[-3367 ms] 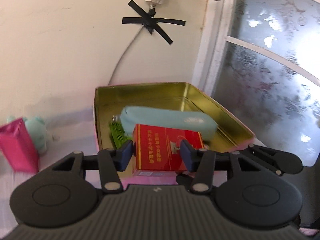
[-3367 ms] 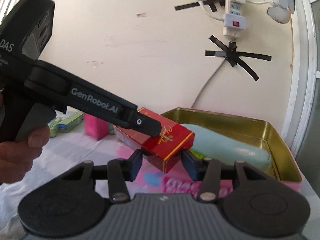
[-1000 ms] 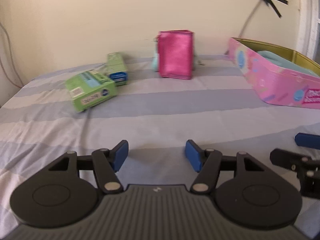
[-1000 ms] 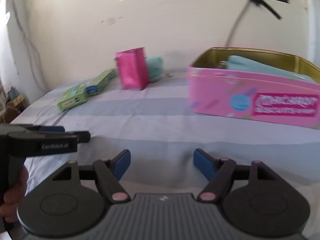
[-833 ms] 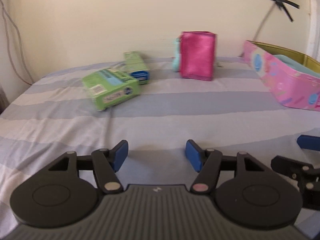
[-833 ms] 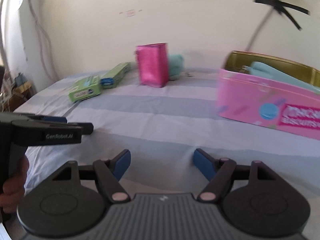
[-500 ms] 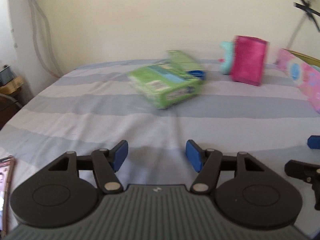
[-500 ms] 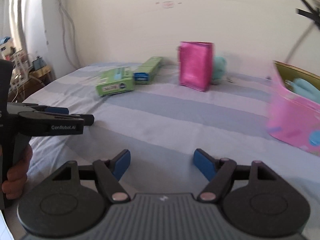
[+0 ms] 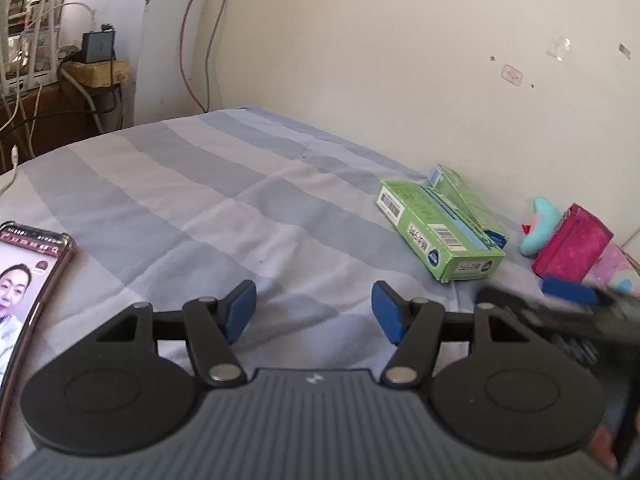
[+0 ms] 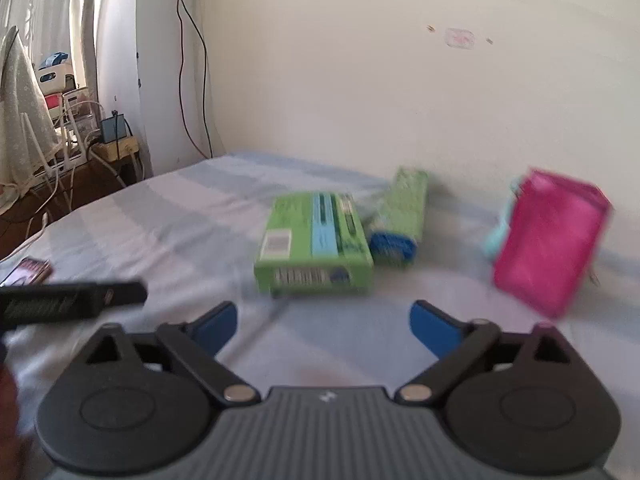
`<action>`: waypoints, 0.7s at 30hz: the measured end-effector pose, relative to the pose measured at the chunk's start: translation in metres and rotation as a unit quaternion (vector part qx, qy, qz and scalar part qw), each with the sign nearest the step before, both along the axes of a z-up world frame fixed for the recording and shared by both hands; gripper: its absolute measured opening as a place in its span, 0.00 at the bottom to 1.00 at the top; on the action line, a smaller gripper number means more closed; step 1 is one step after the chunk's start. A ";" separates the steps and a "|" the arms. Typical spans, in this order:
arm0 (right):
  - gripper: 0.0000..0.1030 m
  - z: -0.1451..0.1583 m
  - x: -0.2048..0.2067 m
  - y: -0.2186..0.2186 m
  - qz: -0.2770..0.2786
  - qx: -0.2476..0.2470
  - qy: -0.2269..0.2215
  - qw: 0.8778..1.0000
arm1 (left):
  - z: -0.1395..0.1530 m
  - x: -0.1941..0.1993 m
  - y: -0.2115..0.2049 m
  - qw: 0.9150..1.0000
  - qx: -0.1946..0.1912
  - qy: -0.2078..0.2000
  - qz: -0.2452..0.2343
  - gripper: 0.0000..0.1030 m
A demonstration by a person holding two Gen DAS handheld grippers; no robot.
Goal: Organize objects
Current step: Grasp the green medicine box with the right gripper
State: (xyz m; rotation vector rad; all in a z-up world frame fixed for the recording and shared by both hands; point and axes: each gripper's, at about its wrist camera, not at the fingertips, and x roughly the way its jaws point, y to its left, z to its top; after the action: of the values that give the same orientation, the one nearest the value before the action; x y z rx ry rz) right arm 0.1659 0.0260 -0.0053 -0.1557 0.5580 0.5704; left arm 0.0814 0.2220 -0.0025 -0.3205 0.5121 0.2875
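The striped bed (image 9: 208,200) is seen in both views; the green box (image 10: 314,236) lies flat near the wall-side edge, a narrower green carton (image 10: 400,208) just beside it, a pink pouch (image 10: 548,240) farther along; both the left hand-held gripper (image 9: 314,310) and right hand-held gripper (image 10: 322,324) are held released, empty; a phone (image 9: 28,276) is shown plainly only in the left view.

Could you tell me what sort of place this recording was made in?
Most likely a home bedroom: the things lie on a striped bedsheet, a phone rests on it, and cables run to a cluttered side table.
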 end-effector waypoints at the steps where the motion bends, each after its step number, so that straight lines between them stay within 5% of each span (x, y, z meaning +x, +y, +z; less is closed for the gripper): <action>1: 0.96 0.000 0.006 0.005 0.001 -0.001 0.002 1.000 | 0.000 0.000 -0.003 1.000 0.006 -0.001 -0.004 0.64; 6: 0.95 -0.005 0.038 0.022 0.001 0.008 0.040 0.999 | 0.002 0.000 -0.012 1.000 0.023 -0.008 -0.012 0.64; 10: 0.81 -0.009 0.044 0.016 -0.003 0.013 0.069 0.998 | 0.000 0.001 -0.004 1.000 0.008 -0.006 -0.011 0.64; 16: 0.82 -0.011 0.005 -0.021 0.018 0.008 0.072 0.997 | -0.002 0.006 0.002 1.000 -0.008 -0.004 -0.018 0.64; 21: 0.82 -0.011 -0.057 -0.097 0.040 -0.001 0.066 0.997 | -0.002 0.008 -0.003 0.999 0.002 0.003 -0.038 0.65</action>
State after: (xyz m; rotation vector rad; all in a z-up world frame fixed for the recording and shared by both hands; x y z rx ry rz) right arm 0.1090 -0.0711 -0.0159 -0.1425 0.6832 0.6606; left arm 0.0895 0.2185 -0.0048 -0.2958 0.5285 0.2166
